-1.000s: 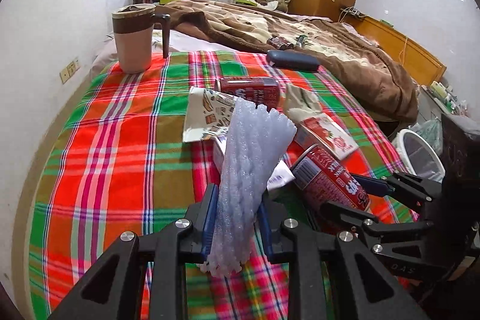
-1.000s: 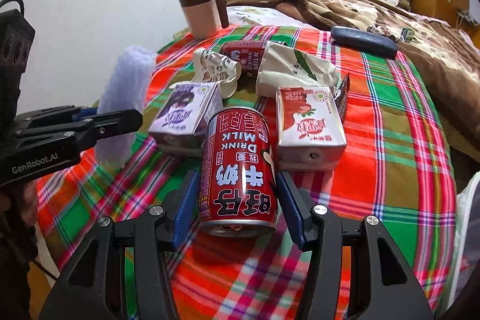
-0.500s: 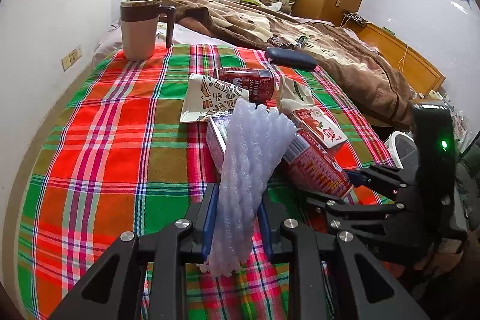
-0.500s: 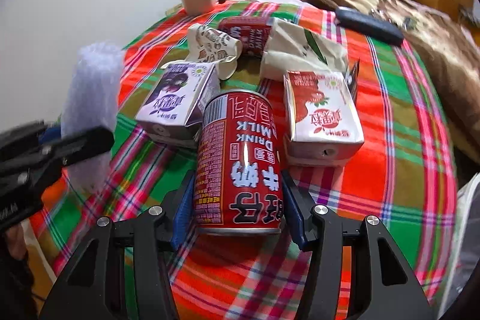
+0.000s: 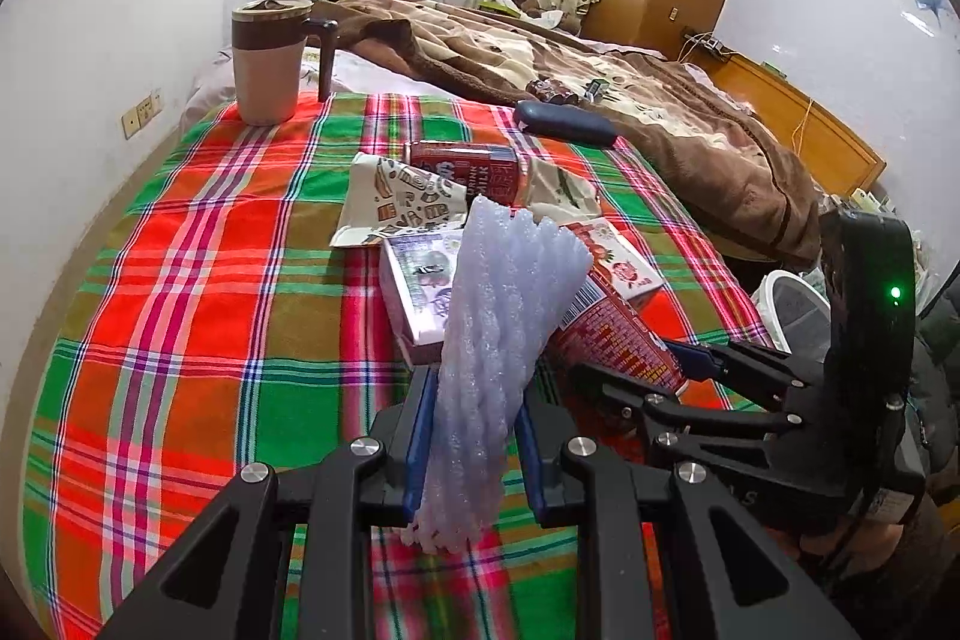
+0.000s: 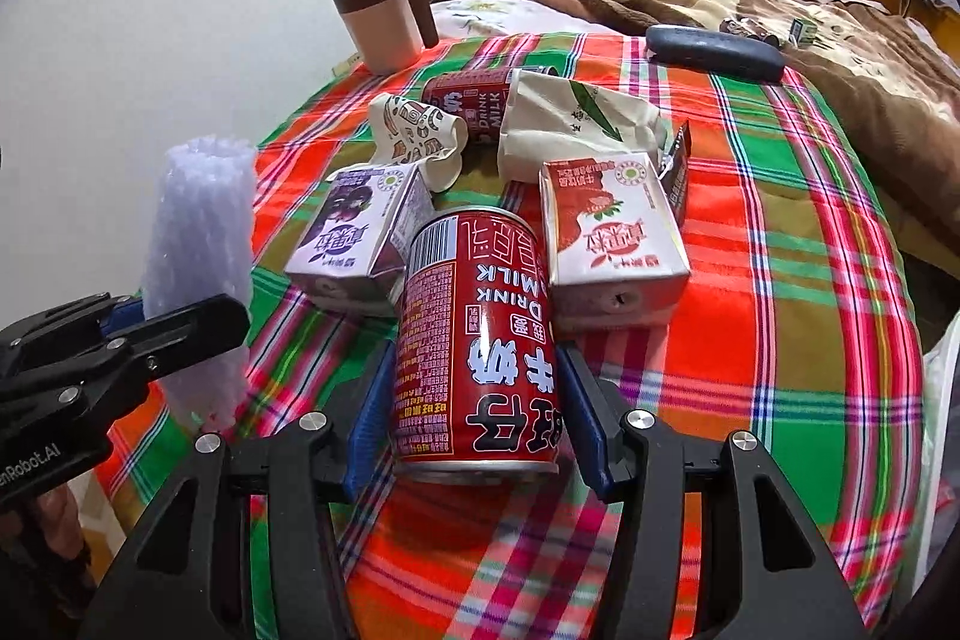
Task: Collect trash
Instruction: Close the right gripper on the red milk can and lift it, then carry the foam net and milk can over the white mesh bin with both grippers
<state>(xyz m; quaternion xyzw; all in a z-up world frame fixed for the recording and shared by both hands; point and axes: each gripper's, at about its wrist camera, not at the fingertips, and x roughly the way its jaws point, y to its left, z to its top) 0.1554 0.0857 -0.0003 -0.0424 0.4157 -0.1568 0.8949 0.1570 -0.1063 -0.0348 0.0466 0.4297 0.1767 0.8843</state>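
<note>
Vs a sec ago, not much differs: both claws keep the same grips. In the left wrist view the bed and cloth sit a bit further off and the right claw shows more fully at the right edge; in the right wrist view the can looks tilted a touch more to one side.

Our left claw (image 5: pixel 474 451) is pinched nearly together on the foam net (image 5: pixel 501 358), blue pads squeezing its lower part; the net stands up between them, its frayed end poking out below. Our right claw (image 6: pixel 477 418) is spread about halfway, pads flat against both sides of the red can (image 6: pixel 480 346), label upside down to us, base end toward the camera. Whether the can is off the cloth (image 6: pixel 780 280), we can't tell.

Just behind the can: a purple carton (image 6: pixel 360 238) on its left, a red carton (image 6: pixel 612 232) on its right, both very close to it. Further back lie a printed wrapper (image 6: pixel 420 136), a 2nd can (image 6: pixel 474 100) on its side and a white bag (image 6: pixel 576 118). A dark wrapper (image 6: pixel 678 172) sticks up beside the red carton. Near the far edge stand a mug (image 6: pixel 384 22) at left and a dark case (image 6: pixel 714 52) at right. A brown blanket (image 5: pixel 600 70) covers the bed beyond. A white bin (image 5: pixel 792 310) sits low at the right, partly hidden by the right claw.
</note>
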